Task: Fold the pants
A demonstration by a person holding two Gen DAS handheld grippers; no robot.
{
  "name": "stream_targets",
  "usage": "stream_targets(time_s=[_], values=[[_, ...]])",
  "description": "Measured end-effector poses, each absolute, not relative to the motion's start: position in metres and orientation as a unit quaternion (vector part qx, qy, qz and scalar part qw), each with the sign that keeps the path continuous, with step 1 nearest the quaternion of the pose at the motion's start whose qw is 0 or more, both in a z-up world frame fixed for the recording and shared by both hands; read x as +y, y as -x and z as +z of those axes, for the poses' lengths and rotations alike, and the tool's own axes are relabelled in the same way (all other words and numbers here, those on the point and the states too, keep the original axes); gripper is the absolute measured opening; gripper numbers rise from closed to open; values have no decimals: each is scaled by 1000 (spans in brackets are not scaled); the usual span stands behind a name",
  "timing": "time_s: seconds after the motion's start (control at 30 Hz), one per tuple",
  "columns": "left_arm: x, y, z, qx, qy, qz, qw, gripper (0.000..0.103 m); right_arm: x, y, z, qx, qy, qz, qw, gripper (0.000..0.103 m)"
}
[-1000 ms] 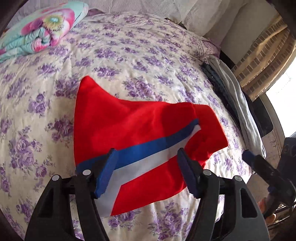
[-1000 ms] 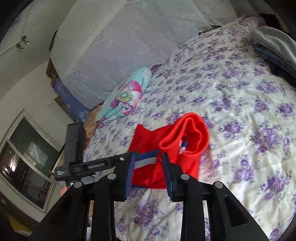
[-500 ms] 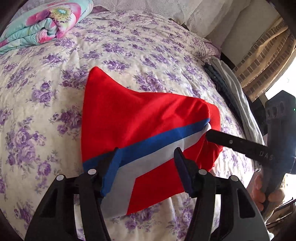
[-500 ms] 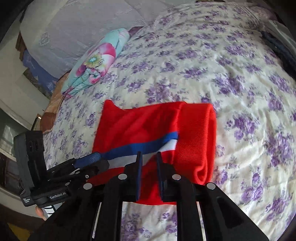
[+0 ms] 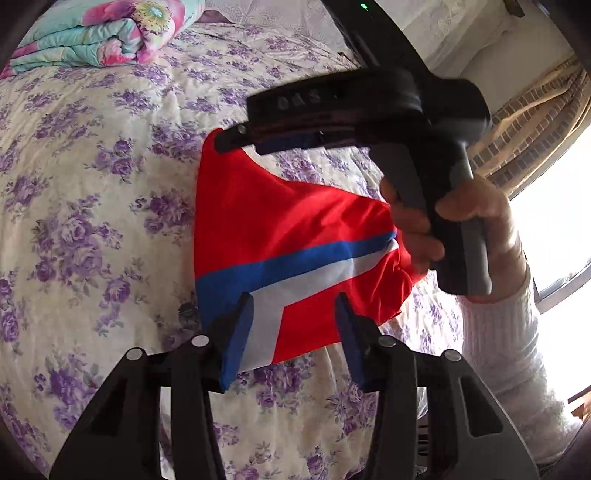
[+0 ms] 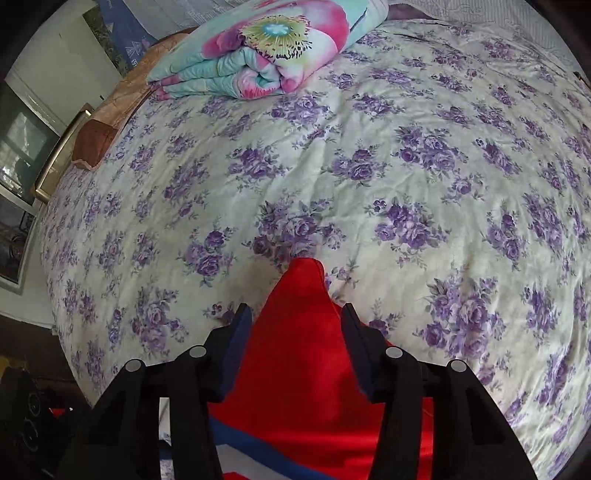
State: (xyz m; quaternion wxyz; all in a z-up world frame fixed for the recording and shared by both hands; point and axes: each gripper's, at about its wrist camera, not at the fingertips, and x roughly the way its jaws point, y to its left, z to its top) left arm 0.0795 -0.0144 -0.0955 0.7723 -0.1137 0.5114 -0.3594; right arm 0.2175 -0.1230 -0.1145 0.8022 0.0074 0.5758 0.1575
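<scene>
the red fabric pants with a blue and white stripe (image 5: 295, 236) lie folded small on the purple-flowered cream bedspread (image 5: 92, 206), well short of the rolled turquoise and pink floral quilt (image 5: 107, 33) at the far end.

a second ago the right gripper (image 6: 295, 314) was off at the near edge of the pants with its jaws almost together; now it has swung over the pants to their pointed corner on the quilt's side, tilted steeply down. its jaws are opening, and that red corner lies between them, with the pads clear of it. i'd judge a grasp on the corner is being set up for another fold.

the left gripper (image 5: 295, 306) has crept in over the pants' near edge. its jaws are closing, straddling the white stripe, with cloth showing between pads not yet pressing it.

compared with earlier, the person's hand (image 5: 443, 218) on the right gripper's handle now blocks the pants' side away from the quilt.
</scene>
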Motion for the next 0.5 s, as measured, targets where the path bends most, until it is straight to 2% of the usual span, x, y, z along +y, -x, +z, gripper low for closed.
stream_targets(time_s=[0.07,0.13,0.17,0.2,0.27,0.4,0.5], values=[[-24,-79,-106,521,93,-362,767,25,-123,-223,-124,588,0,149,795,51],[-28,-79,-117,532,83,-357,763,21,-124,-229,-134,599,-5,145,787,47],[-28,-79,-121,536,83,-355,761,18,-124,-230,-139,602,-3,147,785,24],[-27,-79,-125,539,85,-352,760,14,-120,-230,-145,609,2,154,778,18],[-22,-80,-133,546,91,-348,757,8,-112,-230,-153,607,18,139,782,17],[-16,-80,-137,547,105,-343,756,7,-99,-229,-158,591,44,124,796,20],[-14,-75,-126,543,94,-337,764,7,-105,-218,-145,584,40,121,802,27]])
